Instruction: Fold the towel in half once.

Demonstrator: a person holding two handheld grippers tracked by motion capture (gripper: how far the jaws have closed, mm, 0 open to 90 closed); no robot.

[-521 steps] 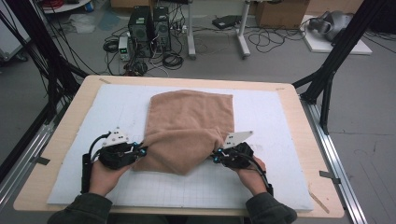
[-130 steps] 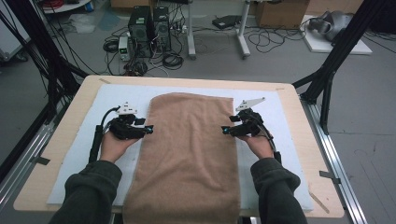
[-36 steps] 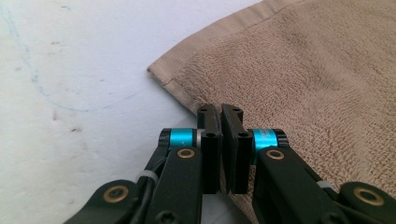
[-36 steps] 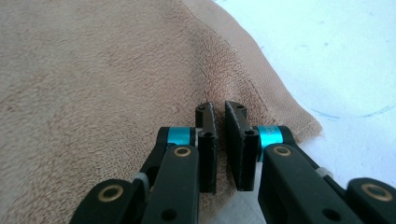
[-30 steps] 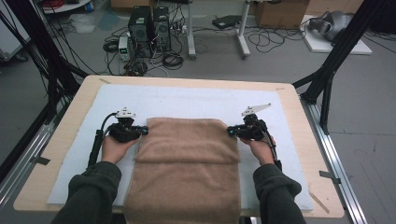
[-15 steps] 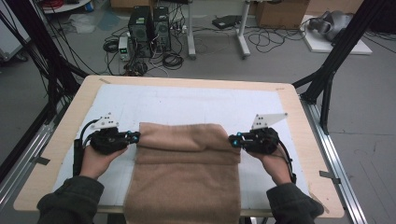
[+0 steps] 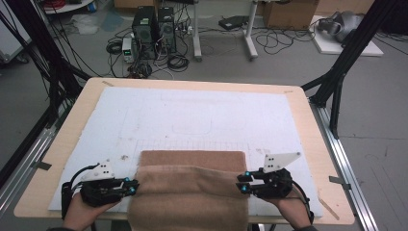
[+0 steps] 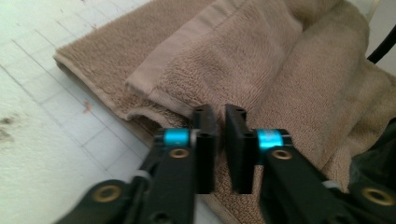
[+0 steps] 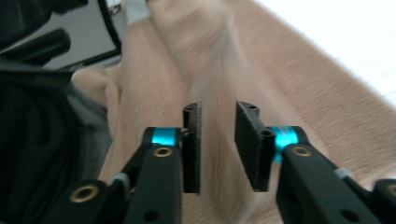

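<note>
Both tongs, left [image 7: 131, 186] and right [image 7: 242, 182], jaws just parted, empty, flank the folded towel [image 7: 192, 187] lying crosswise, lower centre.

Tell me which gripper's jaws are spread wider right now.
The right gripper: a clear gap between its pads over the brown towel. The left gripper shows a narrow slit.

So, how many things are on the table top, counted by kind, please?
Brown towel: 1
White mat: 1
Hand-held tools: 2, the left tool and the right tool, one at each side of the towel
Total: 4
</note>
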